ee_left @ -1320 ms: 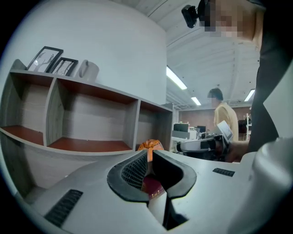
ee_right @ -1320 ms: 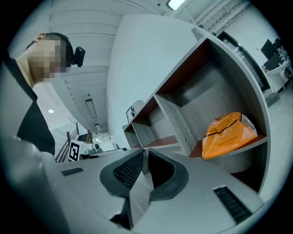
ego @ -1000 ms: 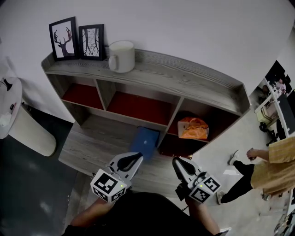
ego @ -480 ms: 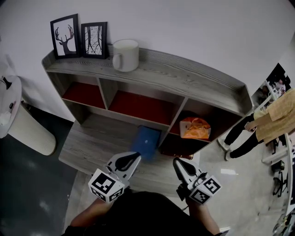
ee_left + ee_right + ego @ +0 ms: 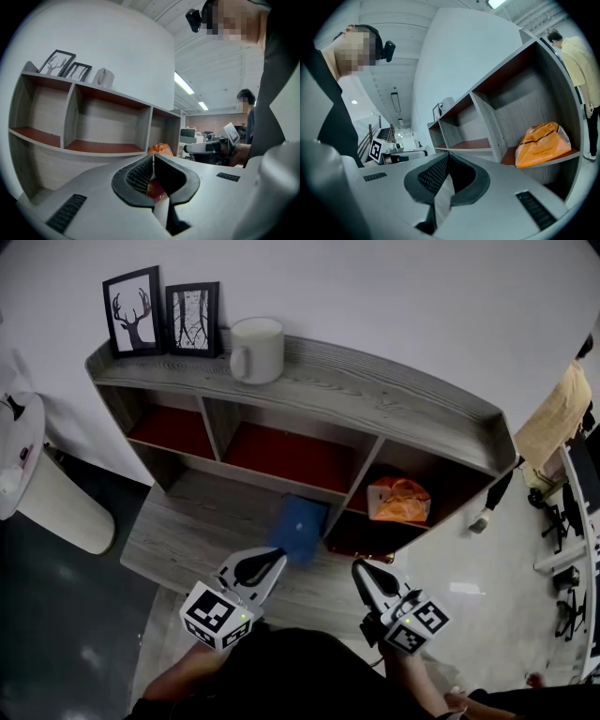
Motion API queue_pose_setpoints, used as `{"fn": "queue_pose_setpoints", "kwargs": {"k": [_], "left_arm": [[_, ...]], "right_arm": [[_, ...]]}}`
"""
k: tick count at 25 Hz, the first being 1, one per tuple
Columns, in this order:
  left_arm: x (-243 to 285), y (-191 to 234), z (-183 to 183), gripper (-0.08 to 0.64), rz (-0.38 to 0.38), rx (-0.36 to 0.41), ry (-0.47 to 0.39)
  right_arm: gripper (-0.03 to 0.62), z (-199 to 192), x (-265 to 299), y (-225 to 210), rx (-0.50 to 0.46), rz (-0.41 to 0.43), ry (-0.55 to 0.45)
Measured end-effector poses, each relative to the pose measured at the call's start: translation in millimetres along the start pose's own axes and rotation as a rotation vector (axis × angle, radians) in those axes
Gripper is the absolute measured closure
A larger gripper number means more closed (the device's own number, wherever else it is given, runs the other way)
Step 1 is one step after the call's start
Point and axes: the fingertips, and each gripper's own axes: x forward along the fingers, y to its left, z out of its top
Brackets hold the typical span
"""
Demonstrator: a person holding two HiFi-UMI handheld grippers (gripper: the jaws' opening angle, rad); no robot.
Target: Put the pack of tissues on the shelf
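On the shelf (image 5: 375,395) — orange pack (image 5: 398,501)

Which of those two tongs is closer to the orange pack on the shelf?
Right. The right tongs are just in front of the orange pack, slightly to its left. The left tongs are farther left, by the blue item.
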Motion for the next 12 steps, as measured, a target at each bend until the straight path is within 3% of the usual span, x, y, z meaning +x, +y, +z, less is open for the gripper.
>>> {"fn": "queue_pose_setpoints", "kwargs": {"k": [12], "left_arm": [[3.2,-2.4,-3.1,0.537,-0.002,-0.009,0.014]], "right_arm": [[0.575,-1.9,-1.7,-2.7,0.005,0.005,0.010]]}}
